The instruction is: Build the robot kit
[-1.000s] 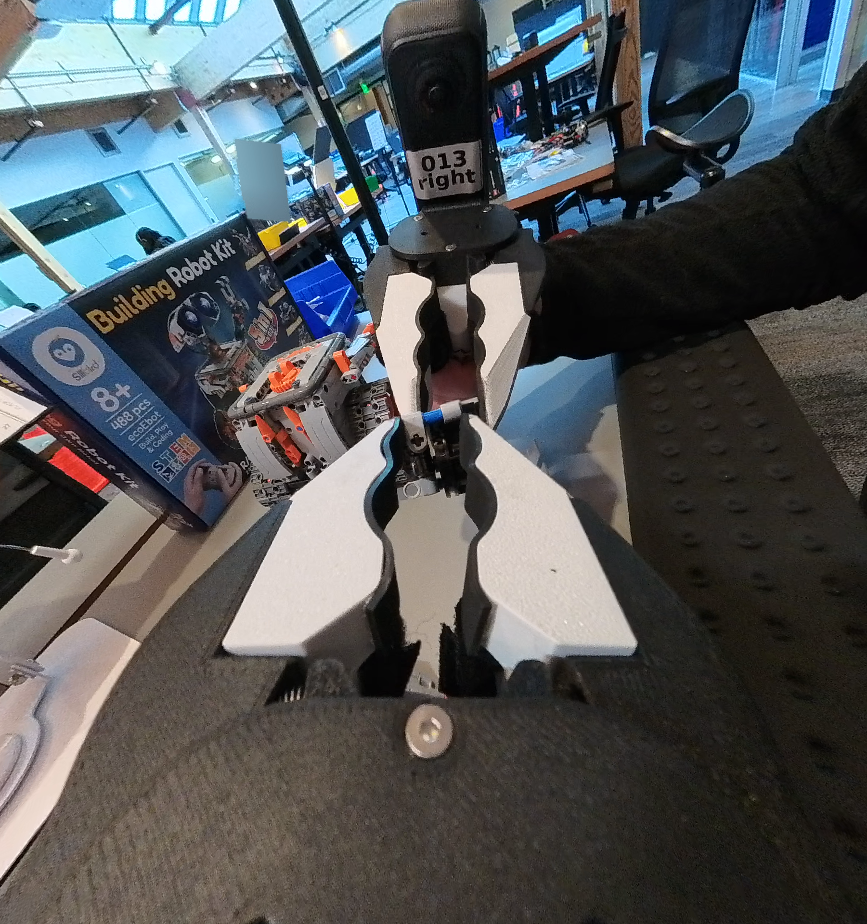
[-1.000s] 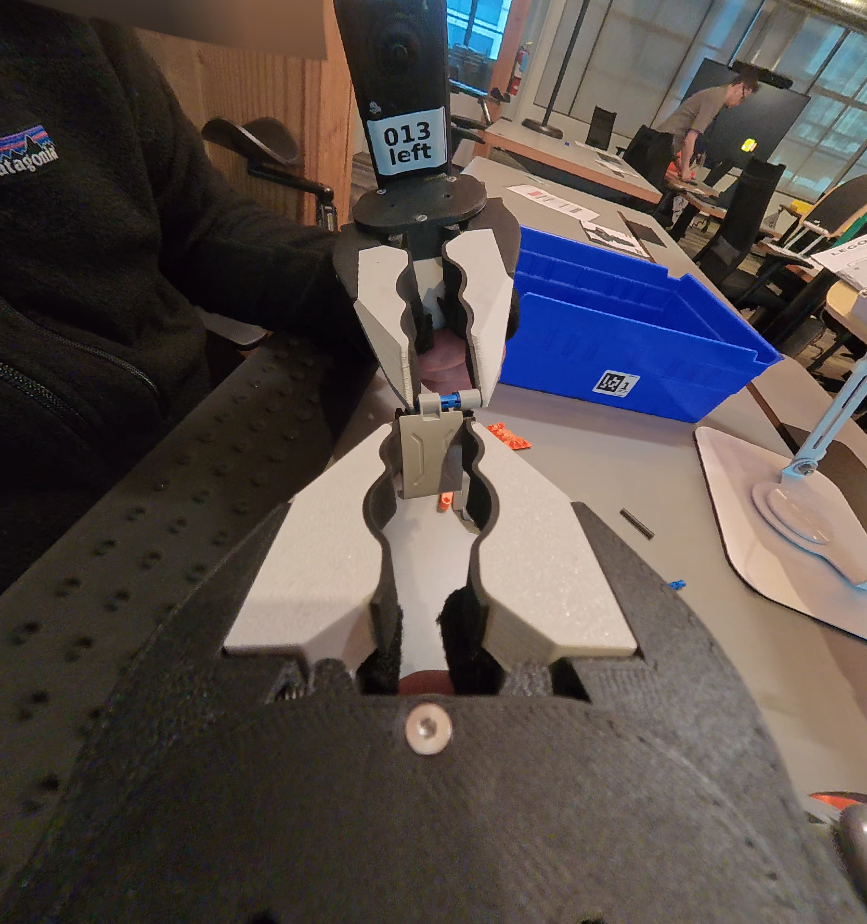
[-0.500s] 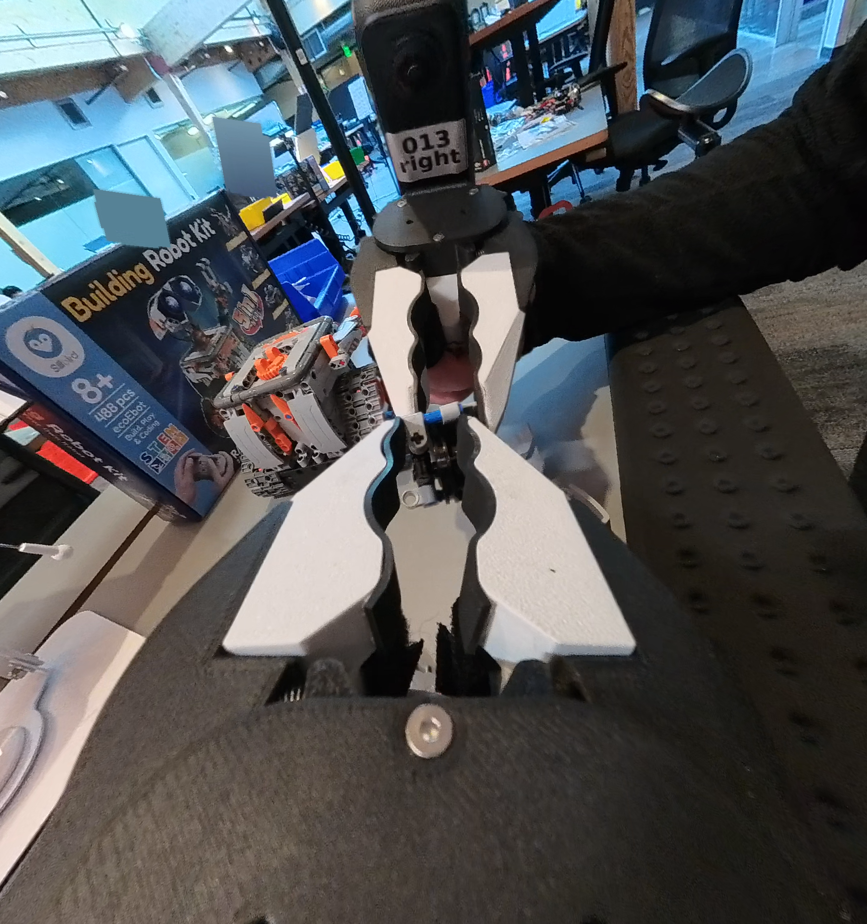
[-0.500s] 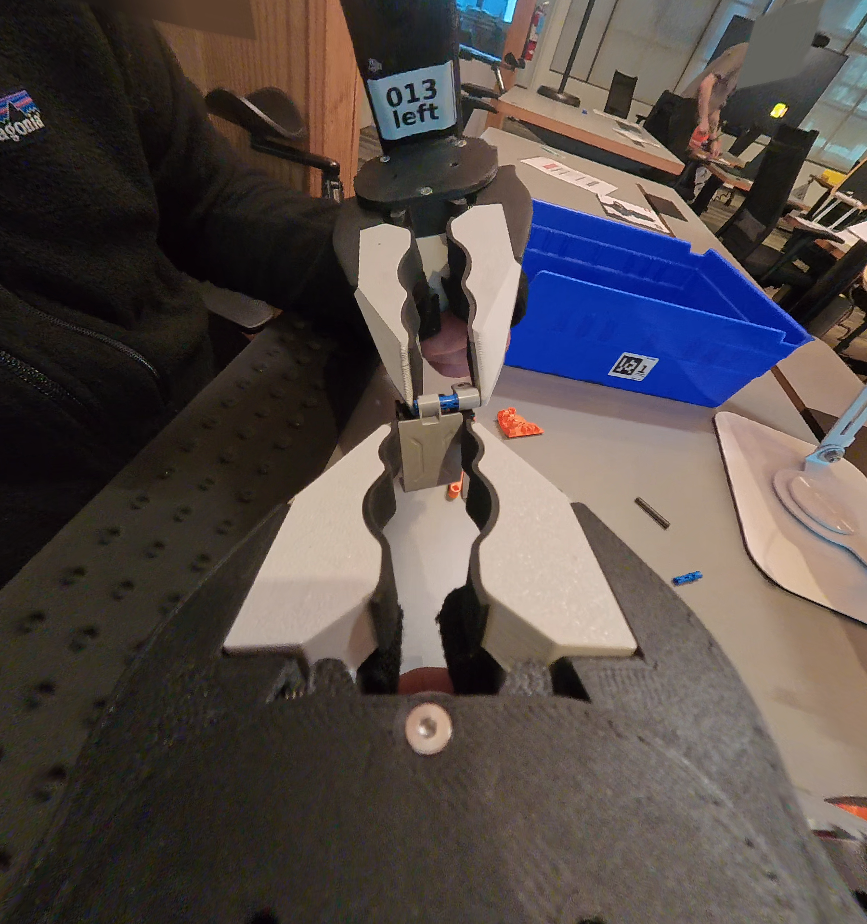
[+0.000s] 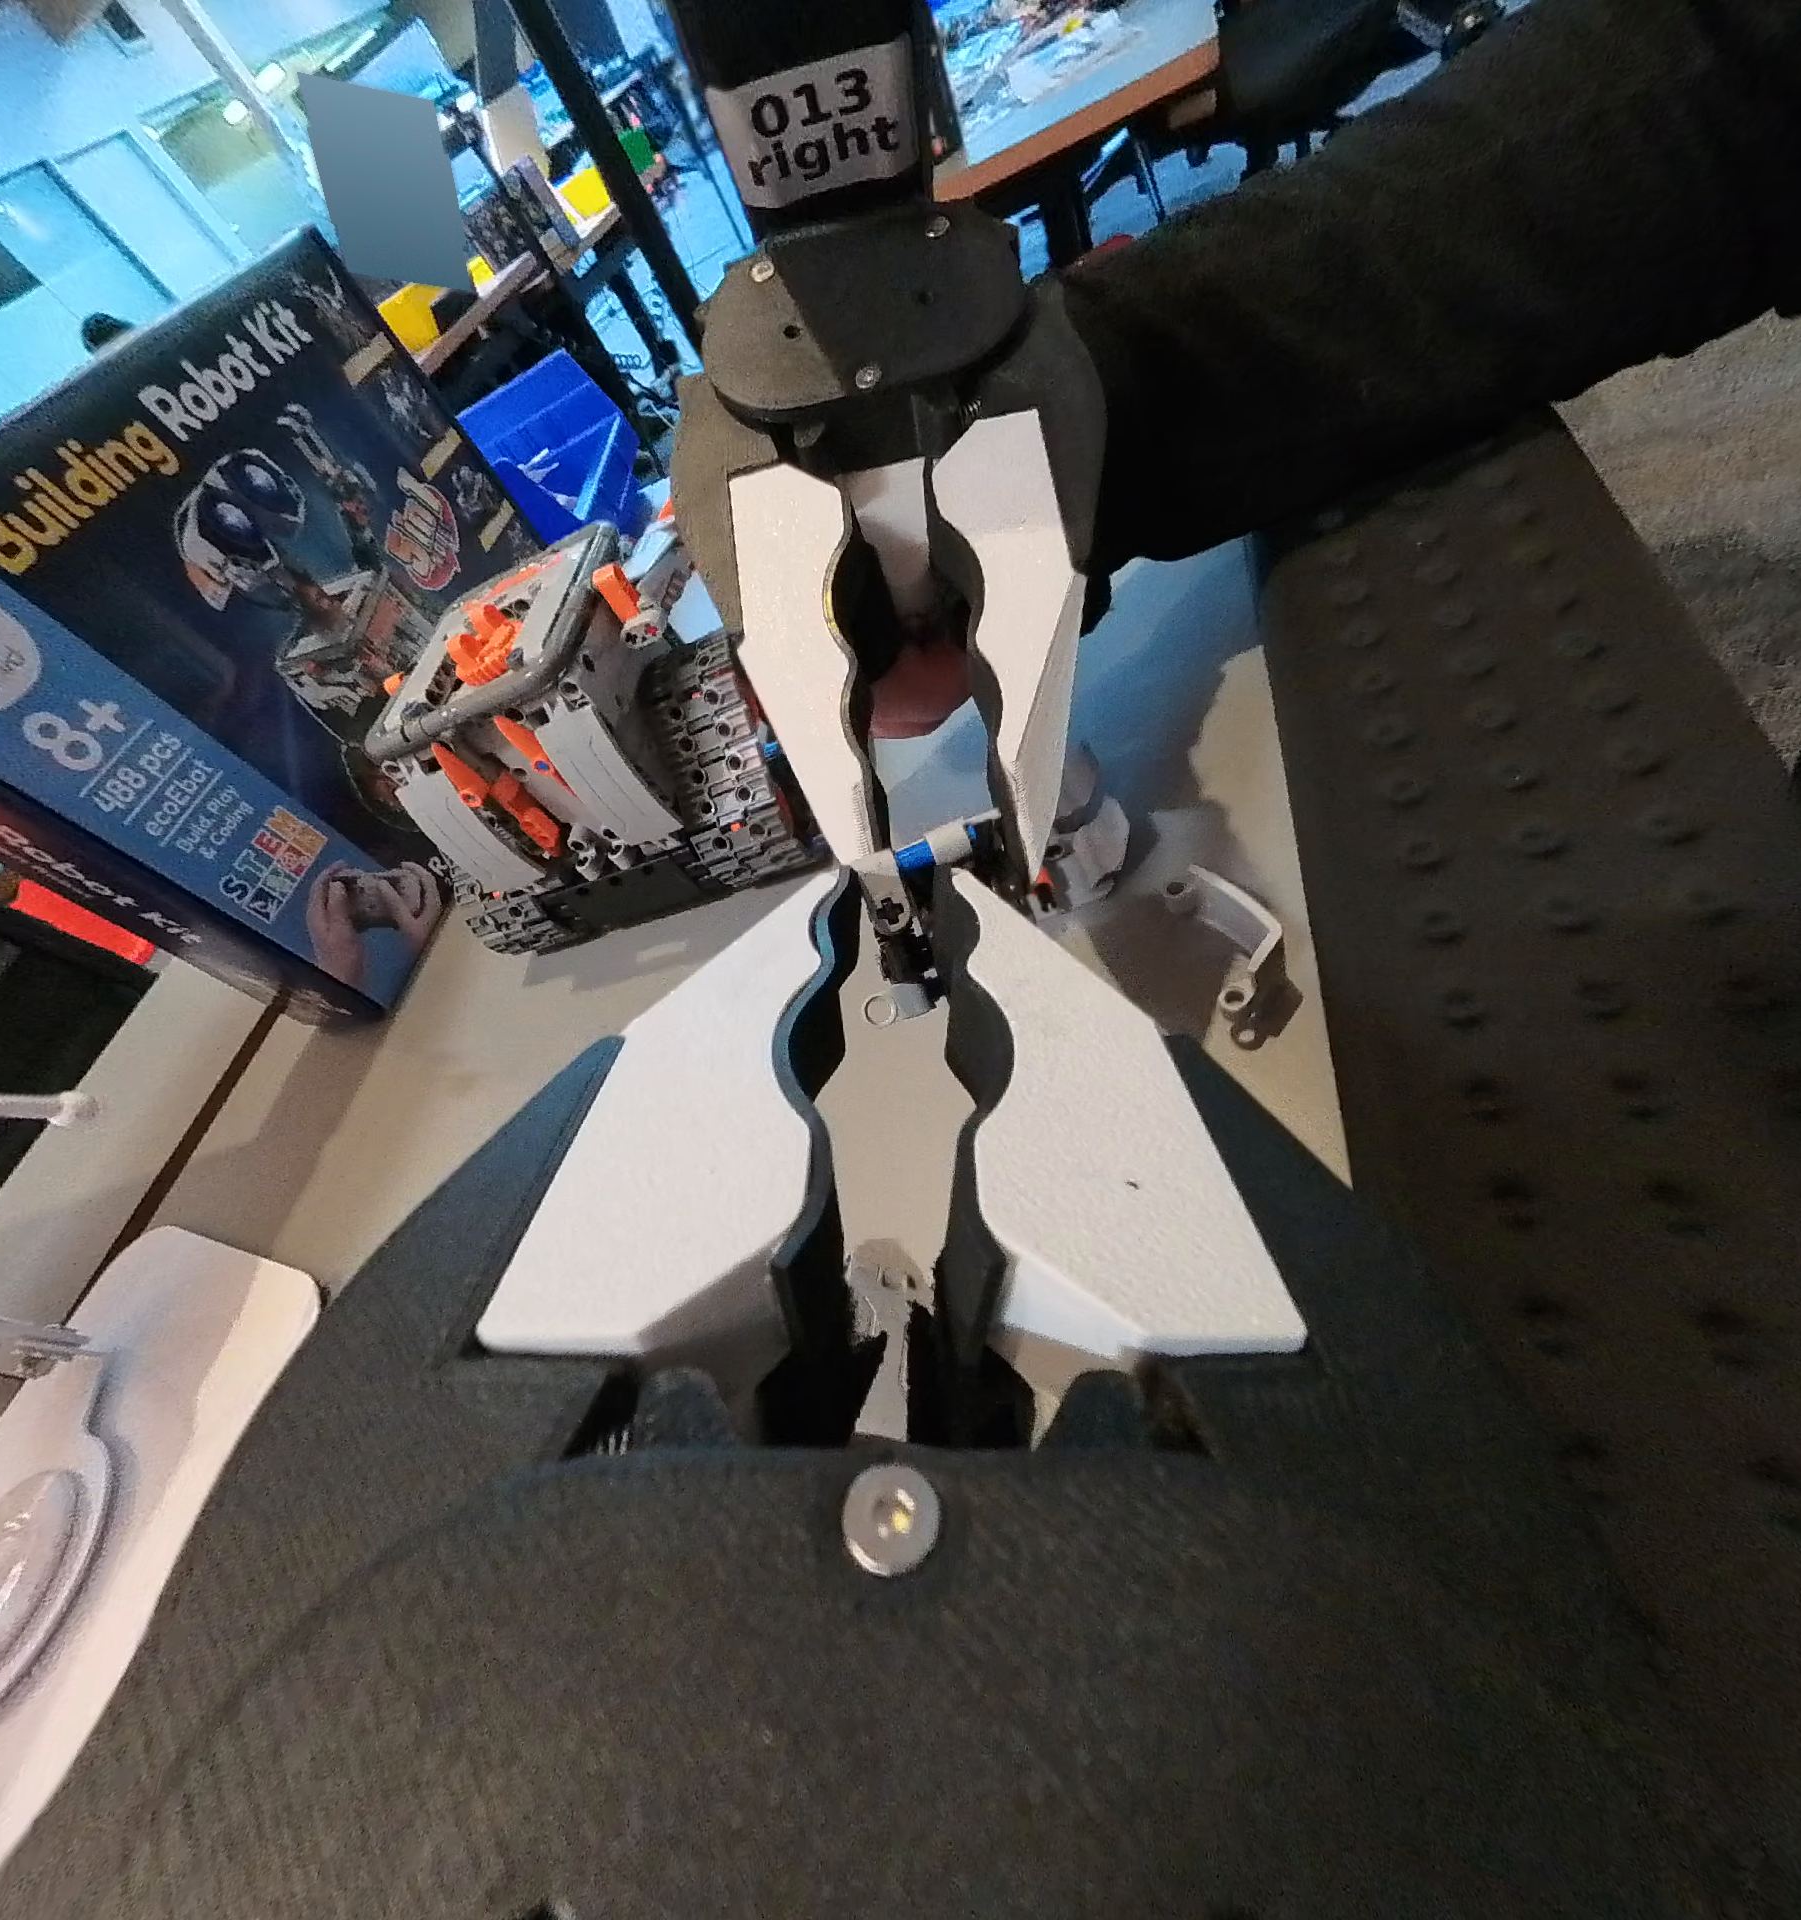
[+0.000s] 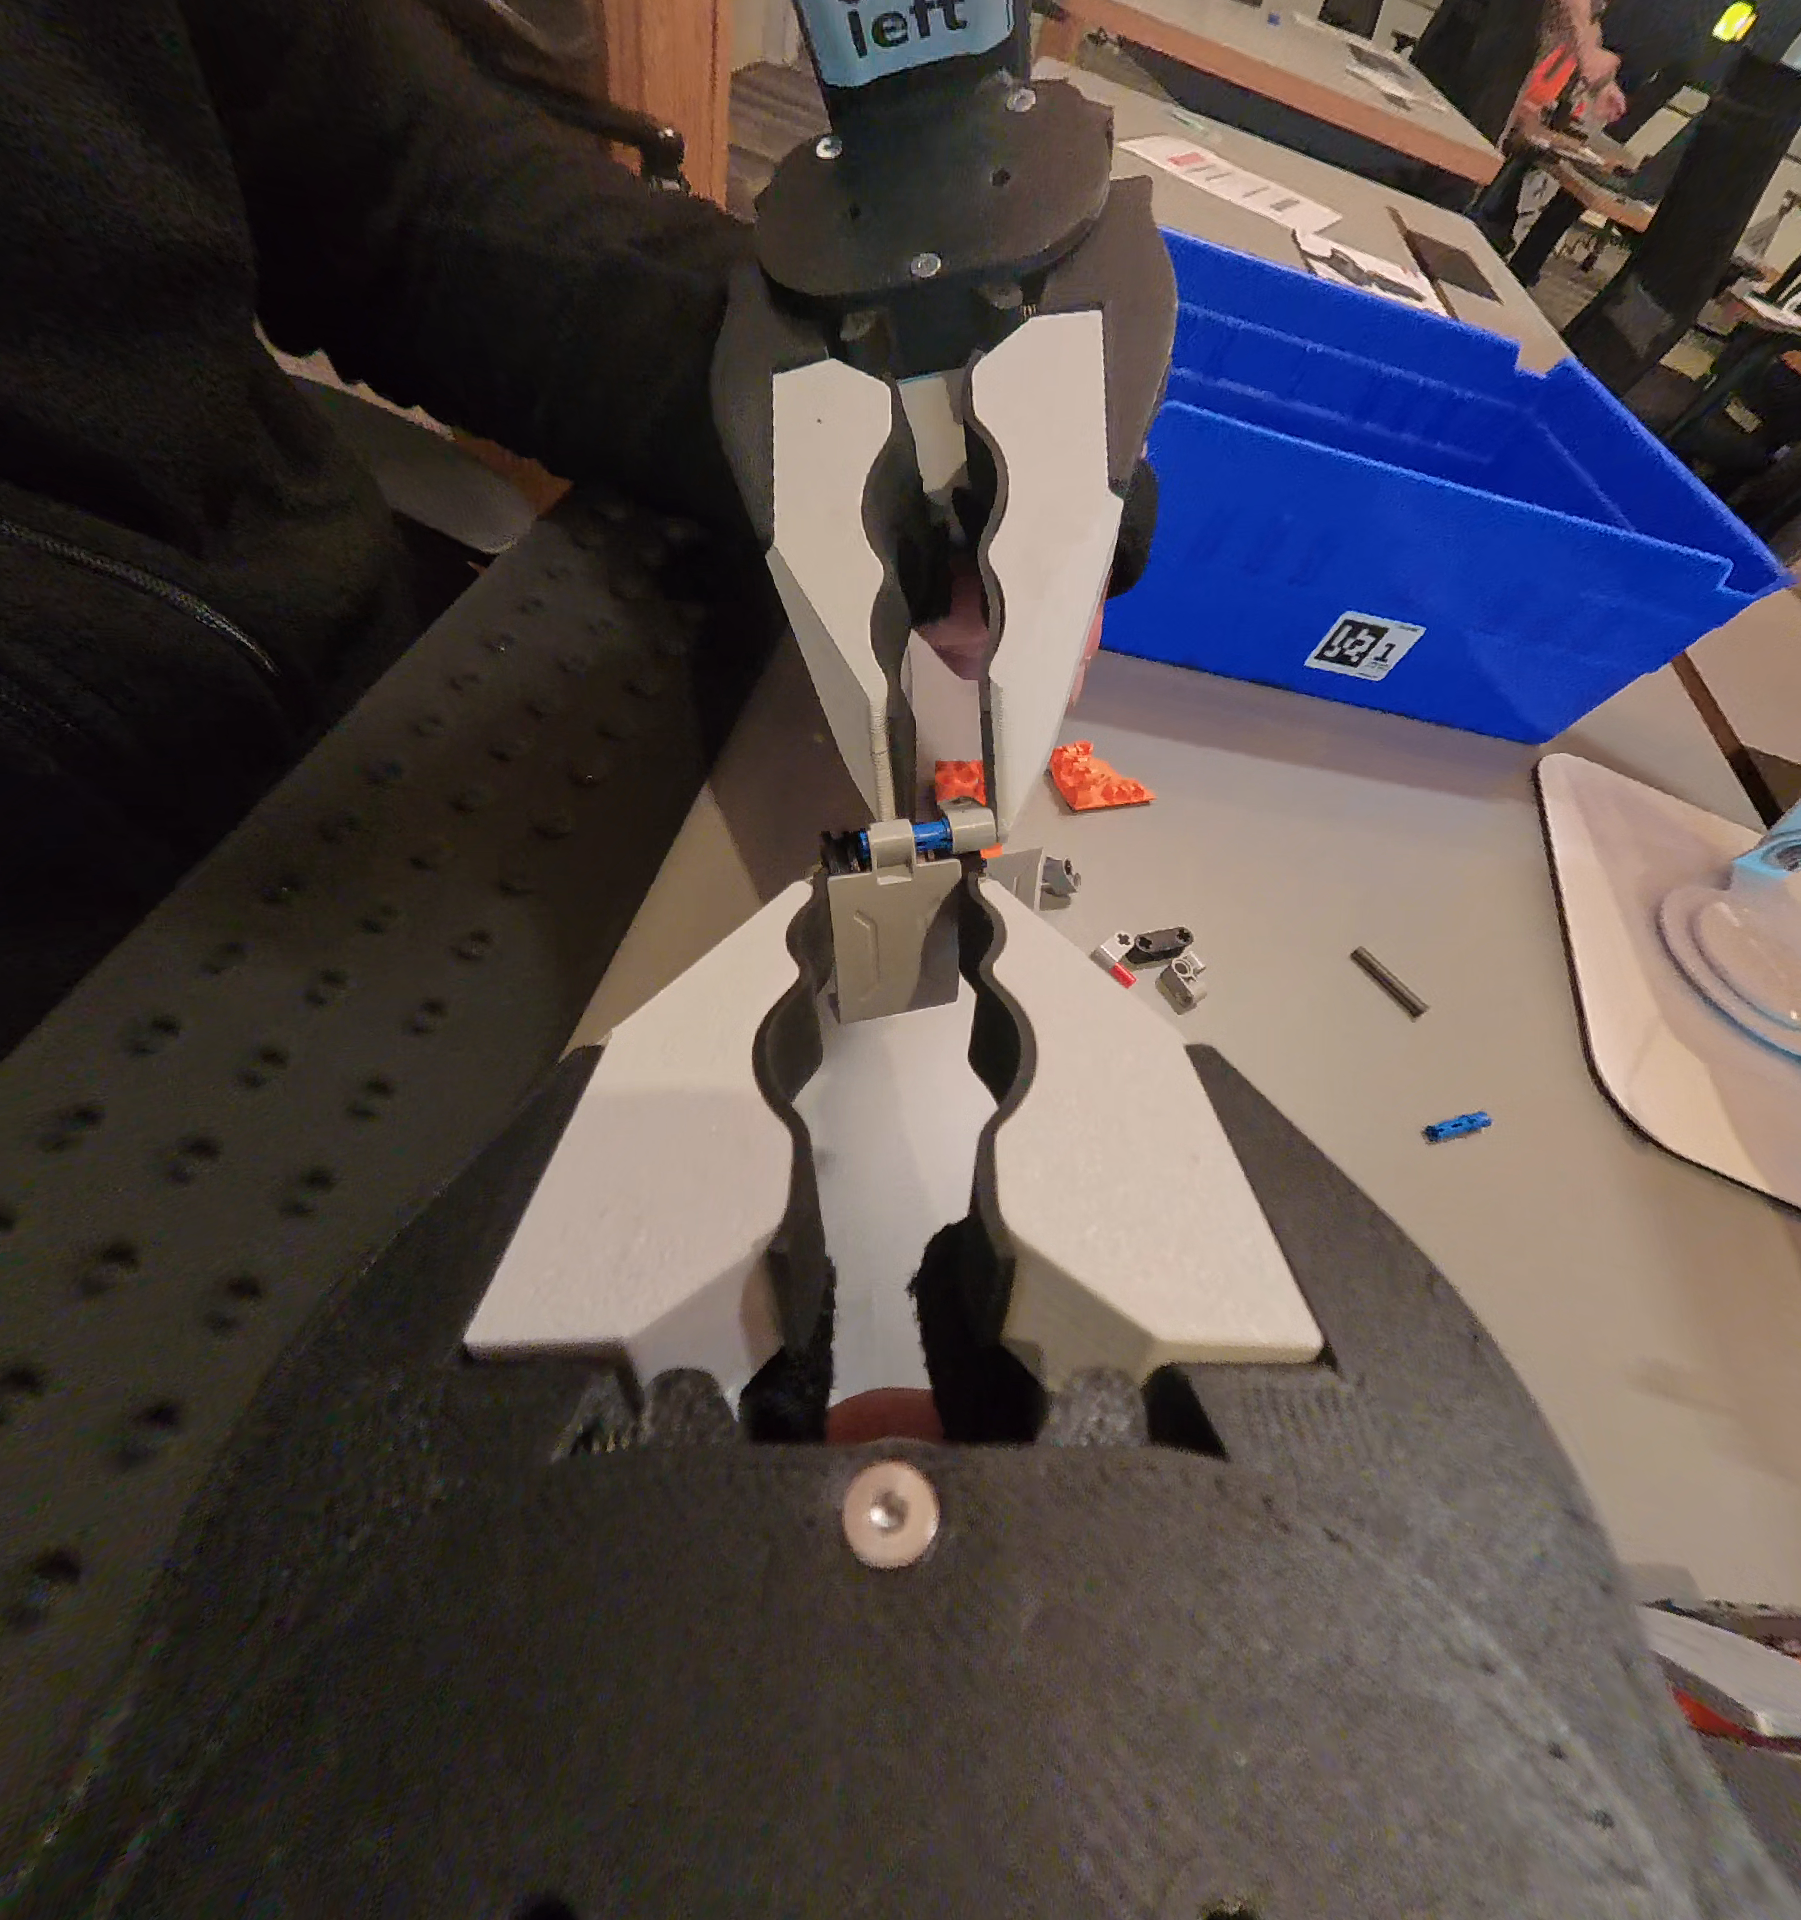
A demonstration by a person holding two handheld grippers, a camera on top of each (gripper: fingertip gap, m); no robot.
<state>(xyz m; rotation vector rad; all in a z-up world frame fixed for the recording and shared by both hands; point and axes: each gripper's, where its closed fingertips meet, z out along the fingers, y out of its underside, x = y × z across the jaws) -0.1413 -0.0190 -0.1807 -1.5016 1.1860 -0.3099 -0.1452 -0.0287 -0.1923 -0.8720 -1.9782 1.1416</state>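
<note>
over a grey table [image 6: 1291, 883] both grippers, left gripper [image 5: 901, 894] and right gripper [image 6: 891, 894], clench one brick assembly [image 6: 891, 935].

Left wrist view: camera sits just behind its own left gripper [image 5: 901, 894], looking forward and down along the fingers, close range, facing the right gripper [image 5: 937, 831] head-on with a kit box [image 5: 179, 623] and brick-built robot model [image 5: 574, 748] behind. Right wrist view: same mounting on the right gripper [image 6: 891, 883], looking the opposite way at the left gripper [image 6: 937, 821], blue bin [image 6: 1447, 520] beyond. Shared: the small grey brick assembly [image 6: 891, 935] between the tips, and the grey tabletop [image 6: 1343, 1039].
</note>
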